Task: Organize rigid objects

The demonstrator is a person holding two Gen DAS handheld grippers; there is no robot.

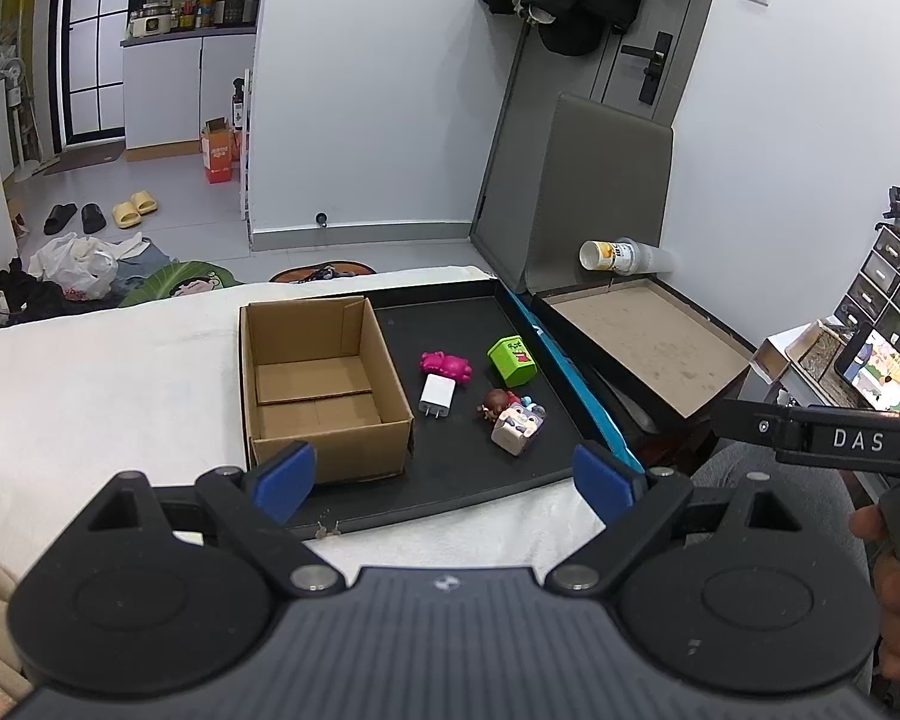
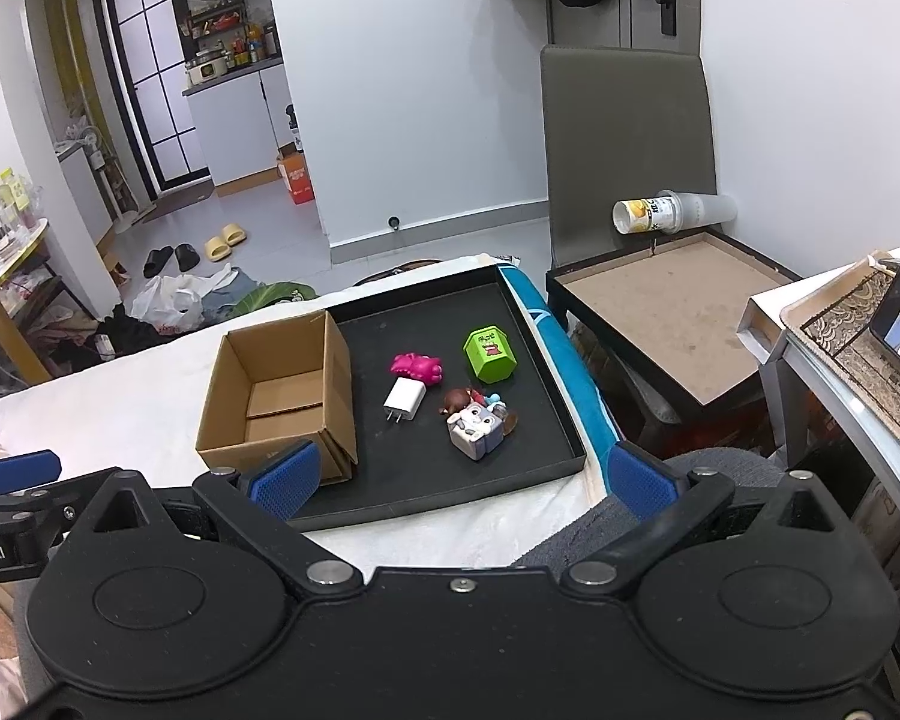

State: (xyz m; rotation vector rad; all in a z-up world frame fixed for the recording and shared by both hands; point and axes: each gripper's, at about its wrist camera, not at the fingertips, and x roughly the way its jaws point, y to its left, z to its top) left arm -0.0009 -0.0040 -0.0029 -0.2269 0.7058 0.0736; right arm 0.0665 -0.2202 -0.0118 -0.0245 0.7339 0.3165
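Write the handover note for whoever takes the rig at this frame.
Left gripper: jaws open, empty, held back from the tray.
Right gripper: same.
Cardboard box on the black tray: empty.
Beside it on the tray: pink toy, white charger, green box, figurine cube.
Done: nothing boxed.
Left: apparently all four items into the box.

Box [image 1: 324, 387] on tray [image 1: 450, 480] left; charger [image 1: 437, 396], toys [image 1: 513, 414] right.

Print on the green cube [image 2: 489, 355] is too small to read. The brown-haired figurine [image 2: 461, 401] lies partly hidden behind the grey character block [image 2: 476, 430].
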